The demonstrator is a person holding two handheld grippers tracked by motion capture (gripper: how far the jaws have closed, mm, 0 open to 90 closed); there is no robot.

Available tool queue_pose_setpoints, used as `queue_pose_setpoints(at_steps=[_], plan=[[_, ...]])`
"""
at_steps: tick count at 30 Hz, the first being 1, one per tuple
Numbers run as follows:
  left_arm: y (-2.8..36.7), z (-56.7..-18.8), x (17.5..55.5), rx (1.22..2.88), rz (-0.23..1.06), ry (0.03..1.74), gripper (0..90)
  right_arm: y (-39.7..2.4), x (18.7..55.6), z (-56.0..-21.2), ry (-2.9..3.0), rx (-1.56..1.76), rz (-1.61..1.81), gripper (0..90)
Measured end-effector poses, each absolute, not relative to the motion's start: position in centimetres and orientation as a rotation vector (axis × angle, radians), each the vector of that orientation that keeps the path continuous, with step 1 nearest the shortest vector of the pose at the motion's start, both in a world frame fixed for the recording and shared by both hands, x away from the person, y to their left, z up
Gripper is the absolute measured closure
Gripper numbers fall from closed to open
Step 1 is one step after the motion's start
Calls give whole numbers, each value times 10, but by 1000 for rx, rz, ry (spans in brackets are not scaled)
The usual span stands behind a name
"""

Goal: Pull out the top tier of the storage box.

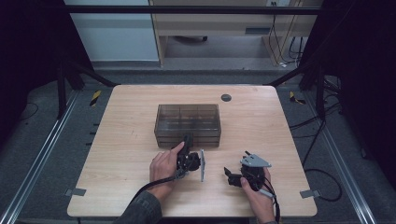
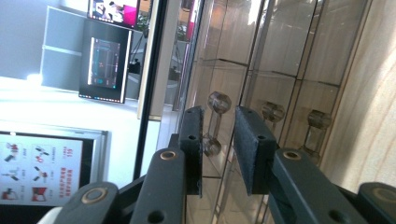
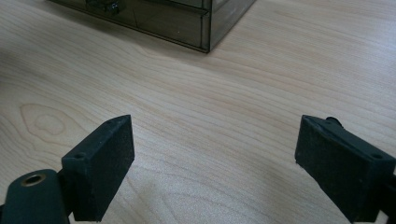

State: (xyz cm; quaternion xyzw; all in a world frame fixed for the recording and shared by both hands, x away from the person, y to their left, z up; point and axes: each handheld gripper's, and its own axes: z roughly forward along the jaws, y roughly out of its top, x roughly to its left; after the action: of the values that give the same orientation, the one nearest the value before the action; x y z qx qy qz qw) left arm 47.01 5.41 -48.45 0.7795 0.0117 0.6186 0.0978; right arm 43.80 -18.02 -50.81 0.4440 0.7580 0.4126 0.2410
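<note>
Black foam-padded left gripper (image 2: pixel 218 140) is turned on its side, its narrowly parted jaws straddling 1 clear knob (image 2: pixel 218 101) on the smoky translucent plastic drawer box (image 1: pixel 187 125) mid-table, not yet clenched. Right gripper (image 3: pixel 212 170) hovers released, wide. Off-centre closing could slip off.

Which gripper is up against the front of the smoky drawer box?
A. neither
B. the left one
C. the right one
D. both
B: the left gripper reaches the front of the drawer box, its fingers narrowly apart around a clear knob, while the right gripper rests wide open over bare table, apart from the box.
</note>
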Motion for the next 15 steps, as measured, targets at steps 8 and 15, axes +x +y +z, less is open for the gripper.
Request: queue_pose_setpoints(at_steps=[8, 15], plan=[[50, -484, 470, 2302, 1860, 7, 742, -181, 438, -508, 2075, 1213, 1132, 123], [52, -486, 470, 2312, 1870, 0, 738, -180, 438, -508, 2077, 1212, 1131, 124]])
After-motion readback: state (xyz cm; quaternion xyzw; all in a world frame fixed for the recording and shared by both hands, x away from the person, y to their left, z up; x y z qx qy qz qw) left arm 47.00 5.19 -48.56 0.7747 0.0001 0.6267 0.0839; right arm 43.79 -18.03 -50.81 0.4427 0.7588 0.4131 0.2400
